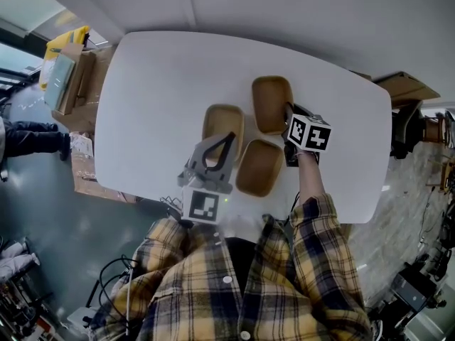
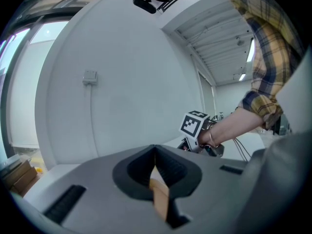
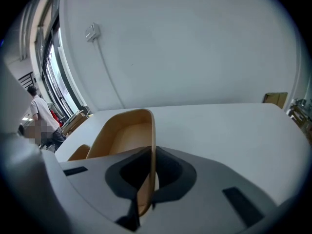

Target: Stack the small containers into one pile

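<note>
- Tan and shallow, the near container (image 1: 259, 167) lies open side up on the white counter (image 1: 156, 91), closest to me, with nothing gripping it.
- Just left of it, my left tongs (image 2: 155, 165) are clamped tight on a thin tan rim. In the head view their tips sit over the right edge of the left container (image 1: 219, 126), so that rim seems to be the one I hold.
- The left container lies just beside the near one, a little farther out.
- Farther out on the right, my right tongs (image 3: 152, 172) are pinched on the side wall of the far container (image 1: 271, 104), one jaw inside and one outside, its open side up.
- None of the three is stacked; they form a loose cluster mid-counter.
- Beyond the counter's far edge stands a pale wall (image 3: 195, 43).
</note>
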The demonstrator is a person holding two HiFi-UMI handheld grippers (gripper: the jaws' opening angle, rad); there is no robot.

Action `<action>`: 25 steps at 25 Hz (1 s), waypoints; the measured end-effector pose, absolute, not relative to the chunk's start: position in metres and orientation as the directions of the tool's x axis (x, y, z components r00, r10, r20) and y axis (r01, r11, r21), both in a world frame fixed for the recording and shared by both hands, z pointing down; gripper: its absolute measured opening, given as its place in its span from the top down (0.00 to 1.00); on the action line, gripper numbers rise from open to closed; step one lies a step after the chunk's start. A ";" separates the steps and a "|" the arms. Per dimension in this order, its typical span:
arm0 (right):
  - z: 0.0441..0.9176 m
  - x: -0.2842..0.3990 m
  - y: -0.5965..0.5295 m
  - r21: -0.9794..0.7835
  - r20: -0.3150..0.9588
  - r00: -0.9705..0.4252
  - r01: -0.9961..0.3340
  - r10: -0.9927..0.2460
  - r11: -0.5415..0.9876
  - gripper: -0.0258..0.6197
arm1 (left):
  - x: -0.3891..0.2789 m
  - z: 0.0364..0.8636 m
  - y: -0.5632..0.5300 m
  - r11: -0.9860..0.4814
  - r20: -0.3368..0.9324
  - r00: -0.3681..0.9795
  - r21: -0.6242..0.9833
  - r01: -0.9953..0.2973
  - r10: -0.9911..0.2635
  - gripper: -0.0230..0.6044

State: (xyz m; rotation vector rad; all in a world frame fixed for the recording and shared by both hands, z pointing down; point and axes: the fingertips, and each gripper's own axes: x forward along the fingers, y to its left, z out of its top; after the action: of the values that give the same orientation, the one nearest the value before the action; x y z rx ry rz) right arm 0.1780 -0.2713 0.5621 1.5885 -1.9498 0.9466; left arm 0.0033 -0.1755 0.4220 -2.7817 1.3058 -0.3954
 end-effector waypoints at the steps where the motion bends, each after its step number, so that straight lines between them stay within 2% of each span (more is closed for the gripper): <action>1: 0.557 0.178 -0.271 -0.229 0.704 -0.238 -0.968 -0.669 0.103 0.92 | 0.003 0.421 -0.175 -0.644 0.209 0.613 -0.147 -0.751 -0.762 0.93; 14: 0.486 0.183 -0.223 -0.336 0.575 -0.227 -0.942 -0.786 0.027 0.93 | 0.016 0.401 -0.163 -0.705 0.135 0.692 -0.132 -0.696 -0.709 0.93; 19: 0.485 0.182 -0.187 -0.339 0.585 -0.210 -0.941 -0.783 -0.001 0.92 | 0.022 0.398 -0.155 -0.734 0.119 0.725 -0.112 -0.669 -0.679 0.93; 25: 0.505 0.163 -0.142 -0.424 0.596 -0.174 -0.897 -0.784 -0.124 0.92 | 0.024 0.407 -0.145 -0.780 0.140 0.768 -0.073 -0.622 -0.626 0.93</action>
State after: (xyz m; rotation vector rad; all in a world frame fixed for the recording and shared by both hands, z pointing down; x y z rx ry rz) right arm 0.1628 -0.1421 0.5049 1.9195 -1.9765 1.1800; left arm 0.0237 -0.1447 0.4072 -2.9324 1.0350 -0.2443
